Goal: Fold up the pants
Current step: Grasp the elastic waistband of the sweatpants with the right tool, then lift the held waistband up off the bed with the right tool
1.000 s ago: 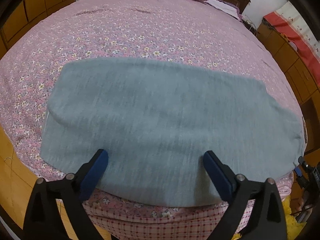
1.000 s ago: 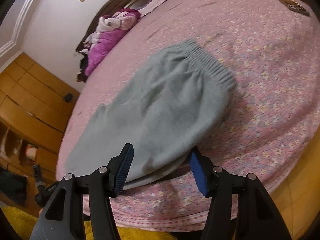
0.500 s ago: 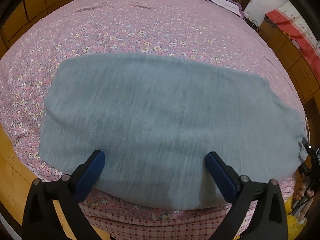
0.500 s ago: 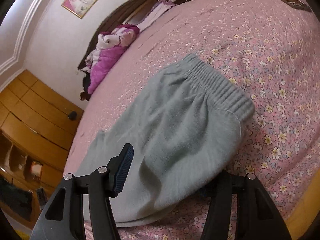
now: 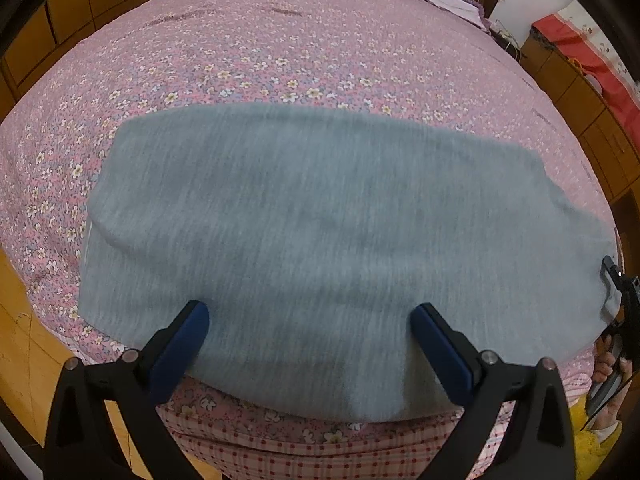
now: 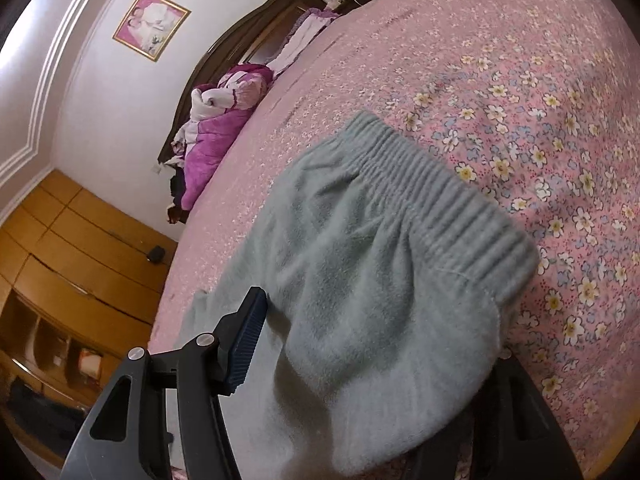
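**A:** Item one, pants [image 5: 320, 232]. Location?

**B:** Grey knit, flat on the flowered bed [image 5: 280, 52], close to its near edge; the front hem hangs slightly over. Appears already doubled leg on leg, though the blur makes that a judgement.

**A:** Orientation?

**B:** Long axis runs side to side across the left view. Ribbed waistband [image 6: 448, 208] at the right end, leg ends toward the left.

**A:** Claws?

**B:** Left claw [image 5: 310, 336]: spread wide, above the near edge, holding nothing. Right claw [image 6: 368, 364]: one finger [image 6: 246, 340] shows beside the cloth, the other lies hidden under the waist end. Cloth sits between them, but whether it is pinched, I cannot tell.

**A:** Risks?

**B:** One, the overhang: a tug toward the edge could drag the pants off the bed. Two, a pinch catching only the top layer would peel the layers apart. Three, uneven lifting by the two claws would give a crooked fold.
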`<state>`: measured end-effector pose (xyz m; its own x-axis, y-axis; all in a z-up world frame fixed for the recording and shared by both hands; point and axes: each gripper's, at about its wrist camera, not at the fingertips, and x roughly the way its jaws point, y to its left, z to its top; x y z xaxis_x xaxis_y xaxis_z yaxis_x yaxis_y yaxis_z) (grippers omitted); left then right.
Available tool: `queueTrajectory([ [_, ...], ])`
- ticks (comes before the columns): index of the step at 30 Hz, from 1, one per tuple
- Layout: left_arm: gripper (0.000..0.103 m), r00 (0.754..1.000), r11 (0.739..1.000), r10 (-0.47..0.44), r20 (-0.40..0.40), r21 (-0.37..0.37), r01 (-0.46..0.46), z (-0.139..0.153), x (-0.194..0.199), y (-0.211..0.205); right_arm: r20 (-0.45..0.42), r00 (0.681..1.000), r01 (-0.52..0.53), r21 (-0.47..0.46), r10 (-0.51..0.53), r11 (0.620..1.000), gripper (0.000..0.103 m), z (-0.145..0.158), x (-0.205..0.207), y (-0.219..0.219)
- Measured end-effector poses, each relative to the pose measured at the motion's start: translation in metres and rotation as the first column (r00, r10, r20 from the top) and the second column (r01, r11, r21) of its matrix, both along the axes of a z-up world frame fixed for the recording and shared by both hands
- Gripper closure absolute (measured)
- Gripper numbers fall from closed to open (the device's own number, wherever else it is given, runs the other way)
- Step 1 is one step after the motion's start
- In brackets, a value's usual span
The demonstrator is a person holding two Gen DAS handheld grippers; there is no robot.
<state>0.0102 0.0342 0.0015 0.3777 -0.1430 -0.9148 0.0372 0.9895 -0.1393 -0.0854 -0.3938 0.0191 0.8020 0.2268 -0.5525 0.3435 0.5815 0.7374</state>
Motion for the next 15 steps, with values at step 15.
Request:
queueTrajectory([
  [15,0.000,1.000,1.000,-0.004,0.010,0.000,0.004,0.009,0.002,0.004,-0.013,1.000,0.004,-0.090,-0.006,0.996,0.093,0.032,-0.009,0.002],
])
